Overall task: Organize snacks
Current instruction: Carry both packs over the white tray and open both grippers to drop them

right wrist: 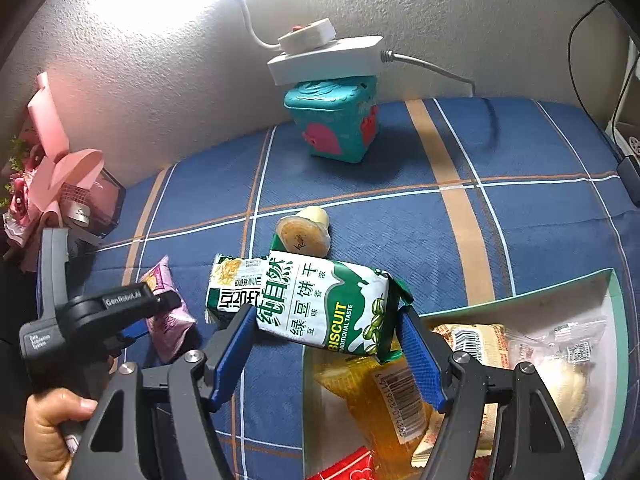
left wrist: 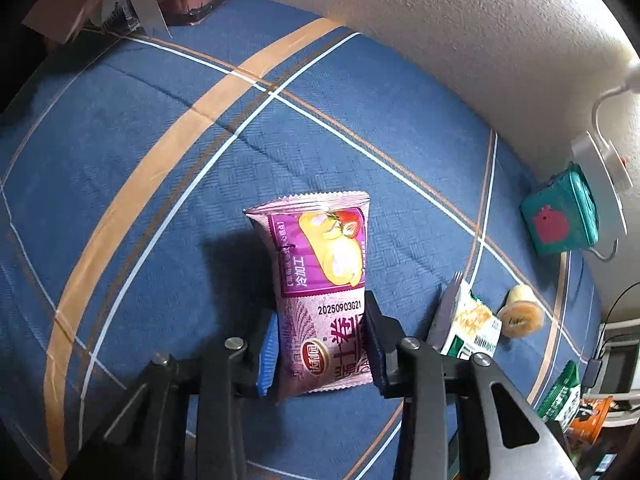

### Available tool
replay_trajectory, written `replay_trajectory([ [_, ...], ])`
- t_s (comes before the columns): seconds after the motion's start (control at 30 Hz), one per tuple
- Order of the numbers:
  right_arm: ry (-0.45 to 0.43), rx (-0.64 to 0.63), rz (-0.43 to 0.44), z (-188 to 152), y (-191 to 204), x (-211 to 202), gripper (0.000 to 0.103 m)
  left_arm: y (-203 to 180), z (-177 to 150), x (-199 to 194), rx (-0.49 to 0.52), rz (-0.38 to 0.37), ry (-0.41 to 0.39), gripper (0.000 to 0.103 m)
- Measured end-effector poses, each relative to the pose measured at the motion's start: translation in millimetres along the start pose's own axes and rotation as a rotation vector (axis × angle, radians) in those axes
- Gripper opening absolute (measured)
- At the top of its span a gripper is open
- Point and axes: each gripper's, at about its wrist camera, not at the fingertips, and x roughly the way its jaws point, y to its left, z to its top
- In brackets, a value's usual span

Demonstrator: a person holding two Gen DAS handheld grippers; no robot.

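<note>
Left tongs (left wrist: pixel 322 354) clamped on the purple snack pack (left wrist: pixel 320 280), low on the pack, most of it sticking out past the tips; it could pivot or slip on lift. Right tongs (right wrist: pixel 326 340) grip the green biscuit pack (right wrist: pixel 332 308) at its ends, above the near-left corner of the snack box (right wrist: pixel 616 360); released early, it lands outside. Surface: blue plaid cloth (left wrist: pixel 160 180), textured wall behind.
</note>
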Motion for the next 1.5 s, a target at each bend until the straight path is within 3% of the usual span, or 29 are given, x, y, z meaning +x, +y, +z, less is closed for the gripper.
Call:
replay_trajectory([
  [0.37, -0.002, -0.007, -0.016, -8, -12, -26, 0.074, 10, -52, -35, 0.003, -0.051, -0.042, 0.037],
  [0.57, -0.013, 0.017, -0.029, -10, -28, -45, 0.074, -6, -69, -69, 0.028, -0.097, -0.075, 0.037],
  [0.73, -0.024, 0.061, -0.048, -10, -51, -58, 0.074, -31, -93, -105, 0.104, -0.155, -0.13, 0.037],
  [0.87, -0.037, 0.106, -0.072, -14, -77, -73, 0.074, -56, -103, -110, 0.199, -0.186, -0.137, 0.037],
  [1.07, -0.067, 0.185, -0.102, -24, -122, -97, 0.074, -98, -138, -118, 0.347, -0.231, -0.107, 0.037],
  [1.23, -0.095, 0.242, -0.178, -36, -158, -121, 0.074, -130, -168, -118, 0.46, -0.25, -0.068, 0.038],
  [1.5, -0.085, 0.316, -0.203, -45, -192, -128, 0.074, -154, -205, -104, 0.551, -0.253, 0.018, 0.038],
])
